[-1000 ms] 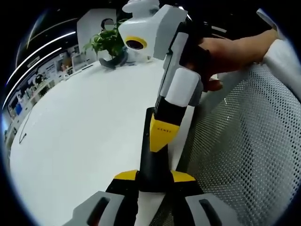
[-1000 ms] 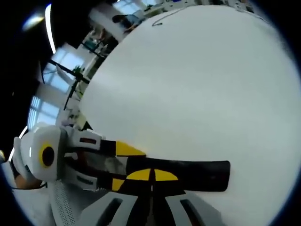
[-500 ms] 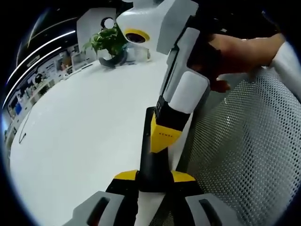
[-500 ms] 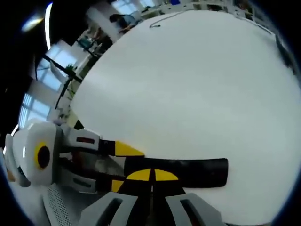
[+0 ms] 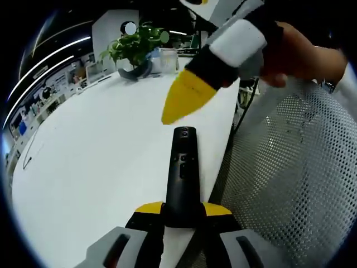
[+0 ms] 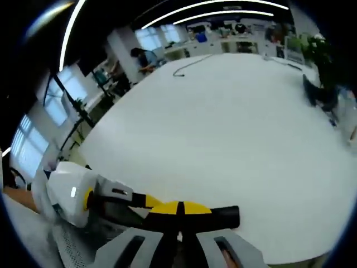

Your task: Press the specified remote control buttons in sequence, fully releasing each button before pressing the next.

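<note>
Right tool (image 5: 187,100) now off remote (image 5: 183,173)

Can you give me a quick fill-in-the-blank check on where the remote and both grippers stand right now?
1. The black remote is clamped at its near end by the ____ gripper.
2. The right gripper hangs ____ the remote, not touching it.
3. The remote lies near the table edge, beside a white ____ chair.
4. A potted ____ stands at the table's far end.

Missing words: left; above; mesh; plant
</note>
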Demonstrator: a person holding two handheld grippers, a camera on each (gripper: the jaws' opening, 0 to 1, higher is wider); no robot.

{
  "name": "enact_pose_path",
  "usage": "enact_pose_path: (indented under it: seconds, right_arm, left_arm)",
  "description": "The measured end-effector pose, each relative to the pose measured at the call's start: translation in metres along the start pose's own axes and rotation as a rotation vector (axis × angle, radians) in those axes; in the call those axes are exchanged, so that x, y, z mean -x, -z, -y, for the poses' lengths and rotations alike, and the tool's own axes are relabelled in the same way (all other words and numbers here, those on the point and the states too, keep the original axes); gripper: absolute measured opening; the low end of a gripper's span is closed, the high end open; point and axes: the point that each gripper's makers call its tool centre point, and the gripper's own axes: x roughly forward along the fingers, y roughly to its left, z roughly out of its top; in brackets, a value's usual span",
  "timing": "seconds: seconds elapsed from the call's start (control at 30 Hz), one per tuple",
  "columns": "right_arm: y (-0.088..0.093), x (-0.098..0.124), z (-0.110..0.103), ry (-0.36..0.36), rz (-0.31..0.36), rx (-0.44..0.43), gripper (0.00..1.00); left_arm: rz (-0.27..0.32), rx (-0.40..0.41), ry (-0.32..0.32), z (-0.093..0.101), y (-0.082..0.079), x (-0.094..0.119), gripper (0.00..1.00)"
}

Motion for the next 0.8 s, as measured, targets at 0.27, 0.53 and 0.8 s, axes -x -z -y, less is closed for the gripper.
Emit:
enact_pose_path:
  seconds: [0.27, 0.53, 0.8]
  right_arm:
    - [-0.038, 0.042, 0.028, 0.105, 0.232, 0.010, 0.07]
    - [-0.052, 0.062, 0.040, 0.092, 0.434, 0.063, 0.45]
    - [-0.069, 0.081, 0.067, 0.233, 0.597, 0.055, 0.71]
  left_arm:
    - [0.000, 0.004, -0.003, 0.000, 0.000, -0.001, 0.24]
    - [-0.029, -0.006, 0.003, 0.000, -0.001, -0.001, 0.24]
    - [-0.054, -0.006, 0.004, -0.001, 0.000, -0.002, 0.24]
